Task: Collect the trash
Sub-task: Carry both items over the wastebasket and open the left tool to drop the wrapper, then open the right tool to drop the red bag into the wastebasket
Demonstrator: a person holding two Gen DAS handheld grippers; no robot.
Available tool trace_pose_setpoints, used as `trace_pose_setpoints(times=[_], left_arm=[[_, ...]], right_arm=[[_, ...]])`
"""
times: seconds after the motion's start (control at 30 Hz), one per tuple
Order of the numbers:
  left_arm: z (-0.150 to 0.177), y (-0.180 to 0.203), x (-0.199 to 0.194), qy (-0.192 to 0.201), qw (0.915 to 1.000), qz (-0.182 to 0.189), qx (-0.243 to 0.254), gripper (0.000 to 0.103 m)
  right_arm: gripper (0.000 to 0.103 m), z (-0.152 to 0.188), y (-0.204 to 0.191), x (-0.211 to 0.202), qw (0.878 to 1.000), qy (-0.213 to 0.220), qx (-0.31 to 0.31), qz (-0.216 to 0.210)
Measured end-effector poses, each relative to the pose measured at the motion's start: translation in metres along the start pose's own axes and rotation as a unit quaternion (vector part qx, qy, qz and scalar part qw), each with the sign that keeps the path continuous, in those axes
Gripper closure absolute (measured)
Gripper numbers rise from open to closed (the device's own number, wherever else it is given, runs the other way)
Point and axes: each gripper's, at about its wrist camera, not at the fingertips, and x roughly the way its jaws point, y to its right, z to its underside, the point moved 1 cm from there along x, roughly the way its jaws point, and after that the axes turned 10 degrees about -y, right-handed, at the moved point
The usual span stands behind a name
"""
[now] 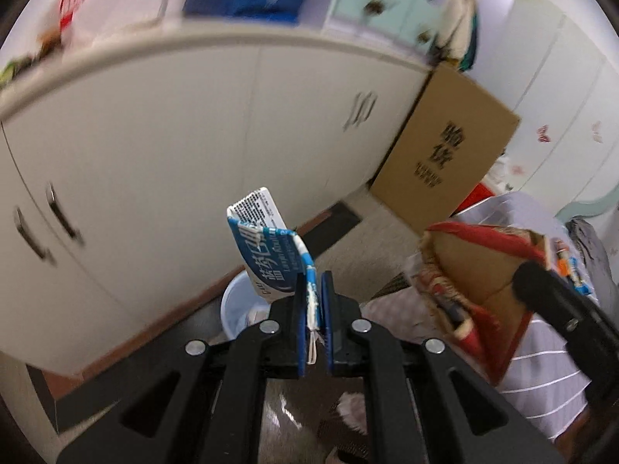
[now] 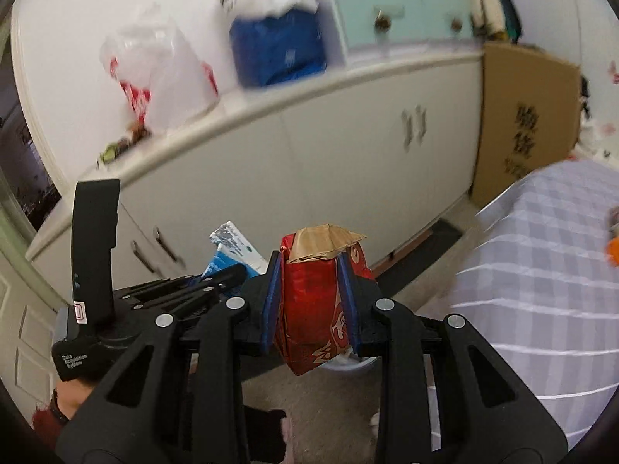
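My left gripper (image 1: 312,286) is shut on the edge of a flattened blue and white carton (image 1: 267,247), which sticks up above a pale blue waste bin (image 1: 241,311) on the floor. My right gripper (image 2: 311,270) is shut on a crushed red box (image 2: 313,301) with a torn brown cardboard flap on top. In the left wrist view the red box (image 1: 472,270) and a right finger (image 1: 549,297) show at the right. In the right wrist view the left gripper (image 2: 216,280) with the blue carton (image 2: 232,249) lies to the left. The bin's rim (image 2: 348,363) peeks out below the red box.
A long white cabinet (image 1: 193,154) runs behind the bin, with bags and a blue pack (image 2: 278,50) on top. A brown cardboard box (image 1: 445,150) leans at its right end. A bed with a striped cover (image 2: 541,290) fills the right. A dark mat (image 1: 332,228) lies on the floor.
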Motion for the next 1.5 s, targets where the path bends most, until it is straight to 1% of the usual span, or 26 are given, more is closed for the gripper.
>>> trace_pose_setpoints(times=[0.07,0.17,0.3,0.43,0.57,0.6,0.63,0.67,0.7,0.73,0.8,1.0,1.3,1.5], left_arm=[[-0.001,-0.012,0.024,-0.027,0.9996,-0.007,-0.009,0.096],[-0.001,-0.028,0.063,-0.065,0.9976,-0.008,-0.020,0.096],[-0.005,-0.037,0.101,-0.095,0.9949,-0.013,-0.031,0.096],[-0.014,-0.034,0.136,-0.117,0.9928,-0.005,-0.024,0.096],[-0.028,-0.027,0.155,-0.120,0.9926,0.009,-0.016,0.095],[-0.030,-0.025,0.159,-0.125,0.9920,0.012,-0.010,0.088],[-0.033,-0.021,0.164,-0.138,0.9905,0.004,-0.002,0.077],[-0.034,-0.018,0.169,-0.148,0.9890,-0.009,0.006,0.048],[-0.034,-0.018,0.172,-0.148,0.9888,-0.017,0.011,0.039],[-0.033,-0.018,0.171,-0.141,0.9895,-0.024,0.015,0.039],[-0.029,-0.022,0.171,-0.141,0.9896,-0.023,0.015,0.039],[-0.023,-0.041,0.166,-0.143,0.9892,-0.030,-0.010,0.039],[-0.021,-0.063,0.152,-0.129,0.9901,-0.044,-0.036,0.038],[-0.020,-0.078,0.144,-0.119,0.9902,-0.049,-0.053,0.038]], right_arm=[[0.075,0.004,-0.001,0.028,1.000,-0.023,0.003,-0.005],[0.075,0.013,-0.001,0.075,0.998,-0.059,0.004,0.001],[0.075,0.026,0.017,0.117,0.995,-0.091,0.025,0.010],[0.075,0.025,0.031,0.137,0.994,-0.093,0.030,0.040],[0.075,0.023,0.047,0.143,0.994,-0.085,0.042,0.055],[0.075,0.023,0.049,0.144,0.994,-0.084,0.044,0.058],[0.075,0.023,0.052,0.145,0.994,-0.083,0.047,0.061],[0.075,0.023,0.054,0.146,0.993,-0.083,0.050,0.062],[0.075,0.022,0.056,0.149,0.993,-0.084,0.051,0.061],[0.075,0.022,0.057,0.151,0.993,-0.085,0.052,0.062],[0.075,0.022,0.056,0.153,0.993,-0.087,0.052,0.061],[0.075,0.022,0.051,0.162,0.993,-0.096,0.047,0.056],[0.075,0.022,0.045,0.171,0.992,-0.106,0.044,0.051],[0.075,0.018,0.039,0.172,0.993,-0.101,0.043,0.048]])
